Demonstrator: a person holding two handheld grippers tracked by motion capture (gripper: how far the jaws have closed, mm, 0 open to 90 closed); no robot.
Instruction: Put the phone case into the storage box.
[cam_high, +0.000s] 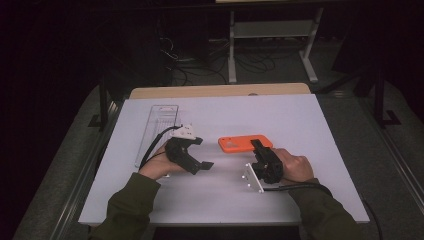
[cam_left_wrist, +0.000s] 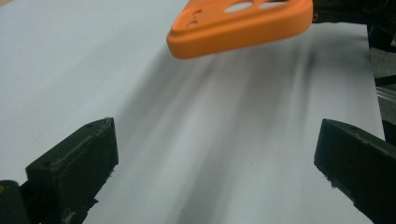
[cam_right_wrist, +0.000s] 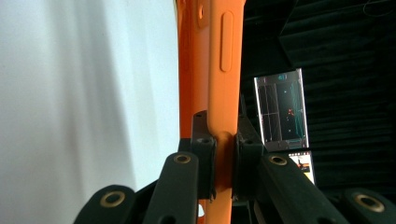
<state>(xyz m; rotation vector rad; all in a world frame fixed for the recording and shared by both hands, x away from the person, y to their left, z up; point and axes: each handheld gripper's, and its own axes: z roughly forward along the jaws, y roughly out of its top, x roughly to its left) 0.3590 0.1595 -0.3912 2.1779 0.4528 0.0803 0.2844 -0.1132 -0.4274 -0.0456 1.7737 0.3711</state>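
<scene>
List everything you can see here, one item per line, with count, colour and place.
phone case: one, orange, right of the table's middle, held off the surface by its edge in the right gripper.
clear tray: one, see-through plastic, long and narrow, on the left part of the table, behind the left gripper.
table: one, white top with a tan wooden edge at the back.
shelf frame: one, white, on the dark floor behind the table.
cables: several, dark, on the floor behind the table.
screens: two, lit, in the dark background of the right gripper view.
left gripper: one, black, jaws wide apart, nothing between them.
right gripper: one, black, shut on the phone case.
sleeves: two, olive green, at the near edge.
</scene>
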